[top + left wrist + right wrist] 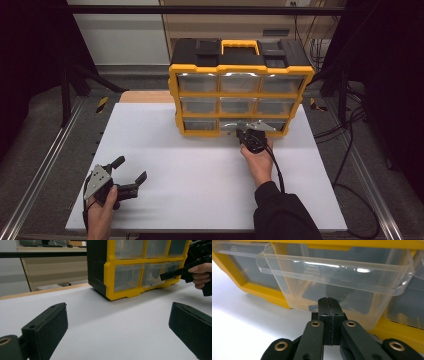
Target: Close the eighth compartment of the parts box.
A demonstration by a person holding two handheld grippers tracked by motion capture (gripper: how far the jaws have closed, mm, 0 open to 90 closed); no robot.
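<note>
1. Fingers of the right gripper (329, 315) are pressed flat together, tips at the front of a clear drawer (337, 277); whether they pinch its handle I cannot tell.
2. That drawer is the bottom-middle one of a yellow-and-black organizer (241, 87) and sits pulled partway out toward the person, its long axis running side to side along the cabinet face.
3. The organizer stands upright at the far edge of the white surface (200, 165), drawer fronts facing the person, carry handle on top.
4. Fingers of the left gripper (131, 174) are spread wide with nothing between them, hovering just over the surface's near left corner, well apart from the organizer and pointing roughly toward it.
5. Each gripper is held by a hand; the right hand (259, 162) comes out of a dark sleeve.
</note>
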